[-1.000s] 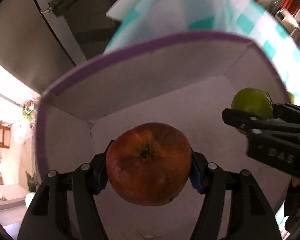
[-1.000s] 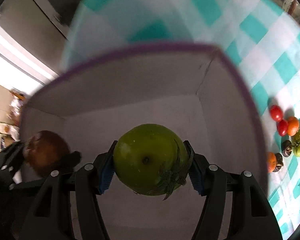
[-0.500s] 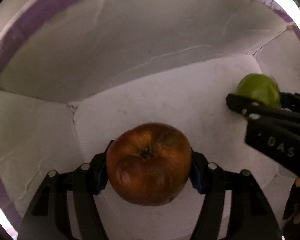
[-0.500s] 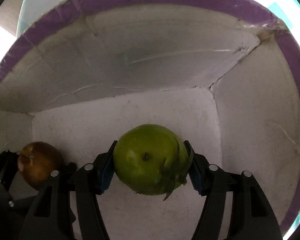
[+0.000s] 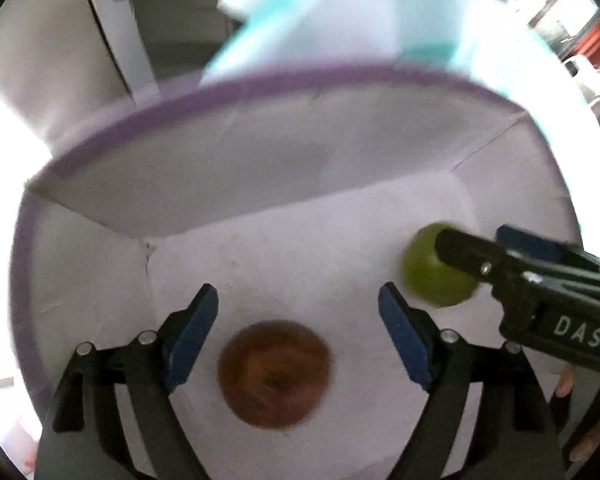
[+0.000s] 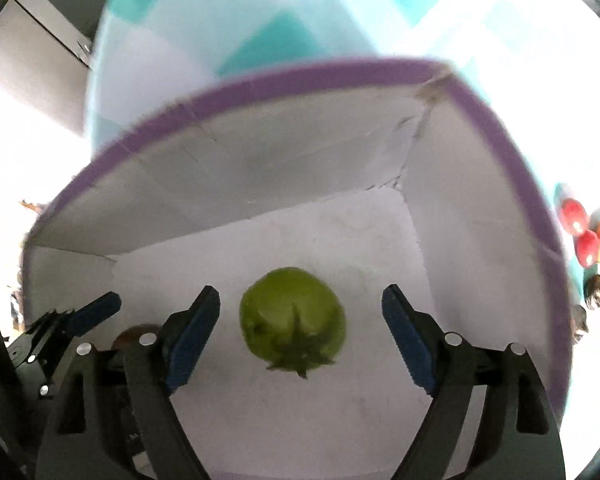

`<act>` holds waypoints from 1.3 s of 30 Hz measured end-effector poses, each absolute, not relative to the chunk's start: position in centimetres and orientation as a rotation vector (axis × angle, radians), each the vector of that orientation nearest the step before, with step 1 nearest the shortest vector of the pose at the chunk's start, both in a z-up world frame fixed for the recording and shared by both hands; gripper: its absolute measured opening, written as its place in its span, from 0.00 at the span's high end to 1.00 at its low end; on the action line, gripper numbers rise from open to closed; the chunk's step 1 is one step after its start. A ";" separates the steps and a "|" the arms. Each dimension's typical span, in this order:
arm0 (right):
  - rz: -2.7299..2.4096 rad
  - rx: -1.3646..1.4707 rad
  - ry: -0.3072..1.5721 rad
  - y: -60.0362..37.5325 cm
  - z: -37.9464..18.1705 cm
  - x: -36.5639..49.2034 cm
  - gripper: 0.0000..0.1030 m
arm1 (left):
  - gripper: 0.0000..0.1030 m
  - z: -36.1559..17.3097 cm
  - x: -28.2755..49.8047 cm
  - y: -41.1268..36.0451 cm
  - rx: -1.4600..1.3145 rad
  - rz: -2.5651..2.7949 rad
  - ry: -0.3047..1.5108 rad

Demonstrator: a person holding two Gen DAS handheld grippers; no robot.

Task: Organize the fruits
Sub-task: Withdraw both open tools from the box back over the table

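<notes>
Left gripper (image 5: pixel 298 312): jaws spread wide above the box floor, blue pads clear of the fruit on both sides, holding nothing.
Red-brown apple (image 5: pixel 275 374): lies on the white floor of the box, near edge, between and just below the left gripper's open fingers (blurred, stem dimple facing up).
Right gripper (image 6: pixel 300 316): jaws also parted, pads standing off either side of the green fruit, gripping nothing.
Green tomato (image 6: pixel 293 318): rests on the box floor between the right gripper's fingers, its dark green calyx pointing toward the near side; touching neither pad.
Box (image 6: pixel 300 160): white inside with a purple rim, open at the top, standing on the checked cloth; both fruits are inside it, the apple to the left, the tomato to the right, well apart.
Tablecloth (image 6: pixel 284 36): teal and white checks, spread beyond the far wall of the box.
Loose fruit (image 6: pixel 586 236): a small cluster of red, orange and dark pieces lies on the cloth outside the box, to the right (too small to name each one).
</notes>
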State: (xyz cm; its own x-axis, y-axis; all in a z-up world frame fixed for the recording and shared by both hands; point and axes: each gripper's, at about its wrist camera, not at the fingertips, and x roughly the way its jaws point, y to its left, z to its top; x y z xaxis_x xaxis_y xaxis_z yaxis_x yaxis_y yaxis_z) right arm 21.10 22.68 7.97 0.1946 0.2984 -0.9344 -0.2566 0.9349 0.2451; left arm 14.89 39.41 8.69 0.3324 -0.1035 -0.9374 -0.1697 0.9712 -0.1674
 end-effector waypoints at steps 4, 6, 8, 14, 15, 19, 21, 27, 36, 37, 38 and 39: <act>0.481 0.163 1.186 19.4 12.4 17.8 0.21 | 0.17 13.7 12.1 38.1 -0.199 0.038 1.029; 0.545 0.195 1.112 17.6 14.5 15.6 0.21 | 0.12 16.5 10.3 37.0 -0.170 0.045 0.924; 0.588 0.231 1.011 14.5 17.4 13.0 0.21 | 0.04 19.1 7.9 35.4 -0.128 0.063 0.812; 0.504 0.293 0.801 3.0 23.4 4.5 0.17 | 0.01 25.1 -0.7 26.4 -0.029 0.045 0.546; 0.473 0.298 0.788 0.9 23.3 3.4 0.16 | 0.01 25.2 -2.0 24.4 -0.022 0.036 0.543; 0.303 0.333 0.816 -7.5 20.2 -2.1 0.16 | 0.01 22.9 -5.2 16.9 0.087 0.012 0.631; 0.244 0.355 0.844 -10.5 19.3 -4.7 0.16 | 0.01 21.4 -6.6 13.4 0.133 -0.058 0.676; 0.101 0.434 0.907 -17.0 13.8 -8.7 0.16 | 0.01 17.9 -8.6 5.0 0.291 -0.259 0.781; 0.002 0.494 0.983 -19.8 8.1 -8.3 0.16 | 0.01 11.6 -7.7 -0.3 0.428 -0.387 0.966; 0.001 0.489 0.989 -19.8 8.0 -8.0 0.16 | 0.01 11.4 -7.4 -0.5 0.433 -0.393 0.972; -0.001 0.474 0.996 -19.8 7.8 -7.5 0.16 | 0.01 10.9 -6.8 -0.9 0.435 -0.401 0.978; -0.004 0.454 1.001 -19.8 7.7 -6.9 0.16 | 0.01 10.8 -6.2 -1.1 0.434 -0.406 0.983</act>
